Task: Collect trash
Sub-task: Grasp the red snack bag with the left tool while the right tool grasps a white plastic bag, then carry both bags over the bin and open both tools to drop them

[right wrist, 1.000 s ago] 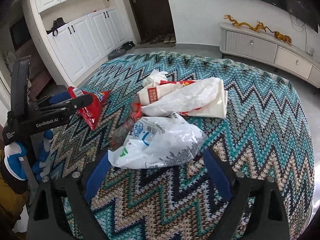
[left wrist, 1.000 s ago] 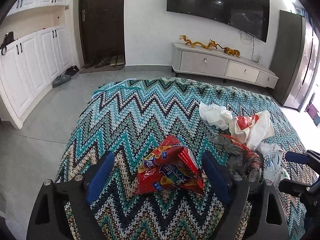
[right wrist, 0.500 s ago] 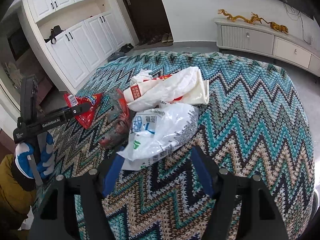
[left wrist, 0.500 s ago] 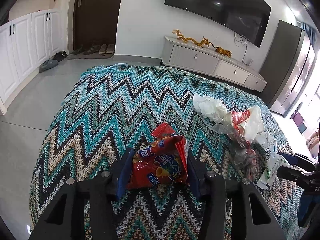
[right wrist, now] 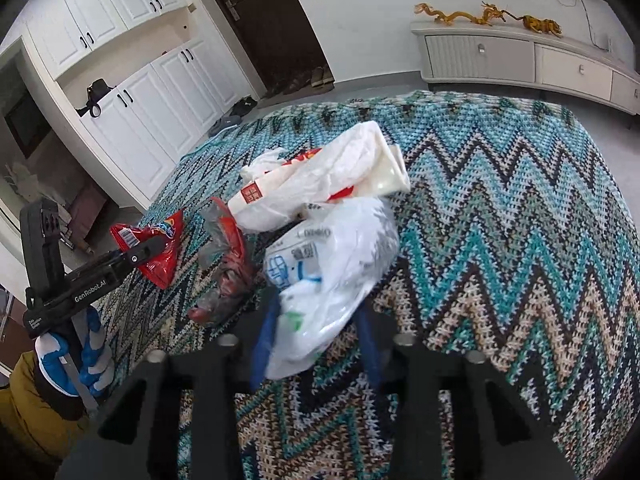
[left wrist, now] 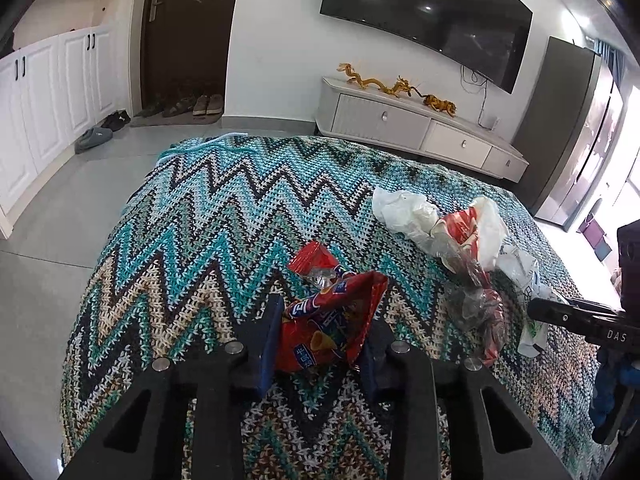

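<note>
Closing on the red snack bag (left wrist: 328, 328) at lower centre of its view, the left gripper (left wrist: 320, 344) pinches it for lifting. Further right, the right gripper (right wrist: 316, 340) is closing round the white plastic bag (right wrist: 328, 276), apparently already squeezing it. Remaining wrappers (right wrist: 316, 184) lie mid-blanket (right wrist: 520, 240); open space extends rightward.
</note>
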Tool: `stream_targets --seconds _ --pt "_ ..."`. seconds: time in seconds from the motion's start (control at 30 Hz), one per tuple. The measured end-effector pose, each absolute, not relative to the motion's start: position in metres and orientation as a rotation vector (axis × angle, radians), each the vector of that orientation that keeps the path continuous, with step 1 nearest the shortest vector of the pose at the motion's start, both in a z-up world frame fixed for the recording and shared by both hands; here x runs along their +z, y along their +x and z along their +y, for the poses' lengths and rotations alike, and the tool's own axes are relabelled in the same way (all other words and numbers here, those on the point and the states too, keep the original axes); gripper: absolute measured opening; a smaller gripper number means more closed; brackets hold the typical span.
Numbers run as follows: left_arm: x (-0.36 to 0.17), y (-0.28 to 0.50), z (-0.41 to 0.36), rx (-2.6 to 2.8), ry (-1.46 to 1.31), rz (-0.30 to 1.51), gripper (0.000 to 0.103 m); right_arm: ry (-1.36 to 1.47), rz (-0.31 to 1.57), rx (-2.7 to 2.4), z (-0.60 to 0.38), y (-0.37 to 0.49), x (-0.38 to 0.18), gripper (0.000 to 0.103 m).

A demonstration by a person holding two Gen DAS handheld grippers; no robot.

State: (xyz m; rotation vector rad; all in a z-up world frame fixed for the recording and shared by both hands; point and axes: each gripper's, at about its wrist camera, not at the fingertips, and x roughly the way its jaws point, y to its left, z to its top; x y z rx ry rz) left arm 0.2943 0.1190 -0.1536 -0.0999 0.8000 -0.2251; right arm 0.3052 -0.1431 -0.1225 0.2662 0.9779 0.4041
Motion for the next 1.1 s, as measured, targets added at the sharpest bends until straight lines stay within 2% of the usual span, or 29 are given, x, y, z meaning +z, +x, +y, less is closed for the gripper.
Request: stream_targets --seconds 0.1,0.3,0.7,1.1 --pt "-0.148 0.282 0.117 -0.232 -0.100 0.801 0.029 0.242 0.970 0.416 -0.146 0.297 -0.116 0.021" --pt "-0.130 0.245 0.112 -0.261 -0.095 0.779 0.025 0.174 0.924 0.458 -0.152 0.259 -0.094 0.017" --pt "-0.073 0.163 0.068 -0.365 -0.043 0.680 0.023 0.182 0.761 0.437 -0.197 0.162 -0.040 0.017" --pt "-0.040 0.123 -0.039 -0.564 0.075 0.657 0.023 0.277 0.627 0.246 -0.310 0.067 -0.017 0.017"
